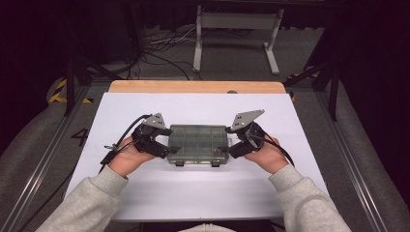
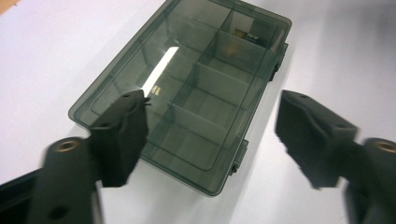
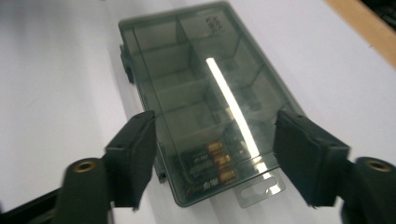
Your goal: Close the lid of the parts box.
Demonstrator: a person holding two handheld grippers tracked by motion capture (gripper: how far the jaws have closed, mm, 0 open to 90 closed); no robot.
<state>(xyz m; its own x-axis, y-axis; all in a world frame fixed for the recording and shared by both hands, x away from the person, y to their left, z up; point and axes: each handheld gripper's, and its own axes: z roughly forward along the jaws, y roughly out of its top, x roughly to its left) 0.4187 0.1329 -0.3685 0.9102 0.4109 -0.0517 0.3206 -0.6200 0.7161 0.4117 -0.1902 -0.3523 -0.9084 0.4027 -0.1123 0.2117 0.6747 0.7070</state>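
Observation:
A smoky transparent compartment box (image 1: 198, 142) lies with its lid closed in the middle of the white table (image 1: 193, 193). My left gripper (image 1: 167, 145) hovers at the box's left end and my right gripper (image 1: 231, 145) at its right end. In the left gripper view the jaws of the left gripper (image 2: 210, 126) stand apart above the box (image 2: 187, 79) without touching it. The right gripper (image 3: 215, 154) is open too, its jaws straddling the end of the box (image 3: 201, 93). Under the lid there lie a few batteries (image 3: 212, 161).
Two dark latches (image 1: 179, 163) sit on the box's near side, and a clear hang tab (image 3: 261, 189) sticks out of its right end. A wooden strip (image 1: 193, 87) borders the table's far edge. Beyond it a white stand (image 1: 237, 34) and cables are on the floor.

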